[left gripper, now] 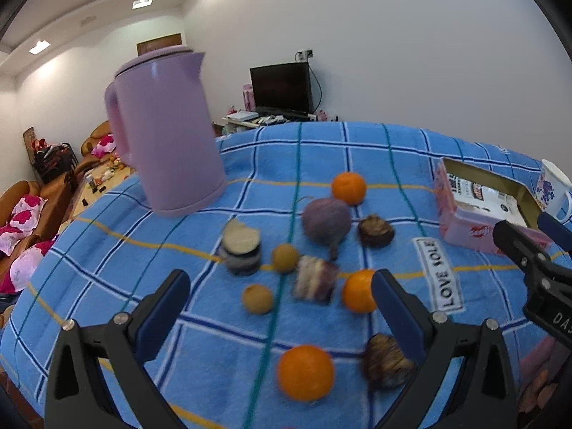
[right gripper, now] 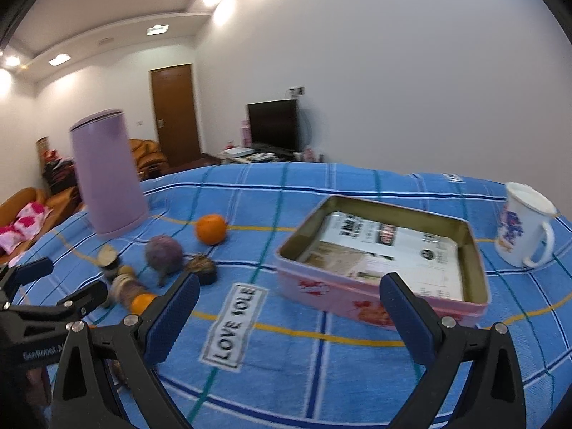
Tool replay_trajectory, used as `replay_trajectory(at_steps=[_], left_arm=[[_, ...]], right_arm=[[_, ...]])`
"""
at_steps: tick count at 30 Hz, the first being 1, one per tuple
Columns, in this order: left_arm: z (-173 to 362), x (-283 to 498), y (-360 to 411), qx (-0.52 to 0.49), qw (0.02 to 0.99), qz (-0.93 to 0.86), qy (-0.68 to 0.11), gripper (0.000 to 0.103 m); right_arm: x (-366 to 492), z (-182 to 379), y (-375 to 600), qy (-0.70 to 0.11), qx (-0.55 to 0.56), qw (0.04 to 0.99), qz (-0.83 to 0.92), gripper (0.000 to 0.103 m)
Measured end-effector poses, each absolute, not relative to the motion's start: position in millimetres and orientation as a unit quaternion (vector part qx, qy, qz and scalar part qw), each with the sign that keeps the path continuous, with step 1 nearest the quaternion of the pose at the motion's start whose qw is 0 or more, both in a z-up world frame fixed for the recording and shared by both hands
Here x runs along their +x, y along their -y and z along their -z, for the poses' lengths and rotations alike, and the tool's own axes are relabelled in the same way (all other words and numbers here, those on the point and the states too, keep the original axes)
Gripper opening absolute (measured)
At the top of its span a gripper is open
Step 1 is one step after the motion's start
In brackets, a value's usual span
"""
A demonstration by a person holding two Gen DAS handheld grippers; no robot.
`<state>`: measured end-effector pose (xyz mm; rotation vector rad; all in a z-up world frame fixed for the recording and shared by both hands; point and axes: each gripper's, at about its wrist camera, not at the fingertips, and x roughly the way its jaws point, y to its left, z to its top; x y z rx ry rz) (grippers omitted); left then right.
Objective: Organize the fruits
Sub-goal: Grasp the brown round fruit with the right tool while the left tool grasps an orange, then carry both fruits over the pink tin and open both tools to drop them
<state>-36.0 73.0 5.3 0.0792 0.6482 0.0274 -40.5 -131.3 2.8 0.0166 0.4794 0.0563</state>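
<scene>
Fruits lie on the blue checked cloth: three oranges [left gripper: 305, 371] [left gripper: 358, 290] [left gripper: 348, 187], a purple fruit [left gripper: 326, 221], two small tan fruits [left gripper: 257, 298], two dark husked fruits [left gripper: 388, 361] and cut fruit pieces [left gripper: 316, 279]. My left gripper [left gripper: 280, 307] is open and empty above them. My right gripper [right gripper: 289, 316] is open and empty in front of the pink tin box [right gripper: 384, 307], which has a printed sheet inside. The right gripper also shows at the right edge of the left wrist view [left gripper: 529, 243].
A tall lilac jug [left gripper: 168, 132] stands at the back left of the cloth. A white flowered mug [right gripper: 523, 225] stands right of the tin. The cloth has a "LOVE" label [right gripper: 232, 325]. Sofas, a door and a TV lie beyond.
</scene>
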Motion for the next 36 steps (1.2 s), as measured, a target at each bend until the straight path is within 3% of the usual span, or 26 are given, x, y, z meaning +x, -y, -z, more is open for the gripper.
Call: replay_trajectory(at_steps=[1, 4, 17, 18, 19, 20, 26, 34, 36], left_arm=[[-5.4, -38.2, -78.0, 0.04, 0.947, -0.015, -0.319, 0.103], [-5.2, -46.6, -98.4, 0.043, 0.946, -0.017, -0.32, 0.103], [3.4, -67.6, -153.8, 0.023, 0.937, -0.011, -0.35, 0.103], [3.9, -68.1, -151.1, 0.022, 0.935, -0.002, -0.354, 0.103], [4.2, -68.1, -148.3, 0.022, 0.934, 0.006, -0.356, 0.103], [3.9, -68.7, -144.3, 0.022, 0.933, 0.014, -0.358, 0.103], [5.7, -66.9, -113.9, 0.034, 0.927, 0.05, -0.37, 0.102], [21.2, -46.0, -79.6, 0.034, 0.903, 0.09, -0.419, 0.066], [28.9, -40.2, -75.8, 0.026, 0.895, 0.096, -0.435, 0.051]], right_arm=[[-40.2, -1.6, 128.9, -0.245, 0.009, 0.969, -0.041, 0.1], [-40.6, 4.0, 119.2, -0.282, 0.018, 0.955, -0.093, 0.081], [-30.5, 32.3, 44.0, -0.411, -0.038, 0.877, -0.246, 0.078], [-28.9, 36.0, 40.0, -0.417, -0.046, 0.873, -0.248, 0.074], [-26.6, 38.9, 38.3, -0.421, -0.052, 0.87, -0.251, 0.06], [-26.4, 42.3, 35.4, -0.429, -0.059, 0.865, -0.252, 0.054], [-28.3, 45.2, 35.0, -0.431, -0.082, 0.863, -0.248, 0.047], [-26.6, 26.0, 99.0, -0.376, 0.006, 0.906, -0.192, 0.047], [-26.7, 26.7, 107.9, -0.368, 0.017, 0.911, -0.188, 0.047]])
